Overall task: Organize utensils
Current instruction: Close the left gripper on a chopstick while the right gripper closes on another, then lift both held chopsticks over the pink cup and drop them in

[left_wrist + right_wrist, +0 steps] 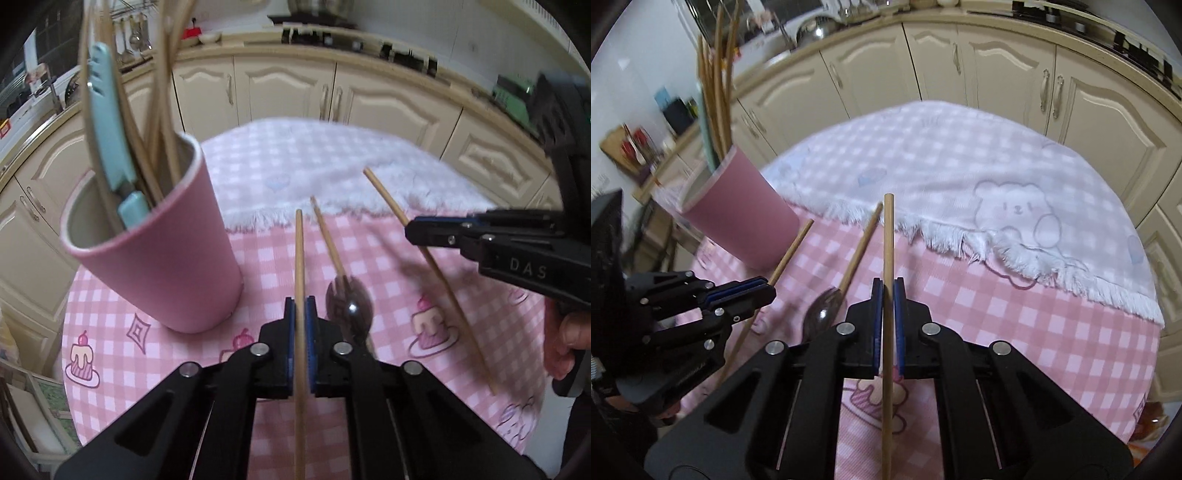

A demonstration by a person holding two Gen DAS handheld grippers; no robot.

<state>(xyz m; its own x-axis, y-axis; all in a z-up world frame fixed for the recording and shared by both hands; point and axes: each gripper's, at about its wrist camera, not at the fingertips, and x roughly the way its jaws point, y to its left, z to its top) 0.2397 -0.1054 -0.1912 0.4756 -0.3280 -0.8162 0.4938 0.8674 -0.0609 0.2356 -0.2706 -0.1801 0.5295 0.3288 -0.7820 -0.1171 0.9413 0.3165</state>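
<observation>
My left gripper [300,303] is shut on a wooden chopstick [299,251] that runs straight ahead, lifted above the table. To its left stands a pink cup [166,273] holding several chopsticks and a light blue utensil [107,147]. At the right, my right gripper [409,230] is shut on a second chopstick [443,288]. In the right wrist view the right gripper [888,284] clamps that chopstick [888,240]; the left gripper [771,288] with its chopstick [790,251] sits lower left, near the cup [738,214]. A wooden-handled metal spoon [349,306] [820,314] lies between the two grippers.
A pink checked tablecloth [997,314] covers the round table, with a white fringed towel [960,177] spread over its far half. Cream kitchen cabinets [295,92] curve behind the table. A hand [569,343] holds the right gripper's handle.
</observation>
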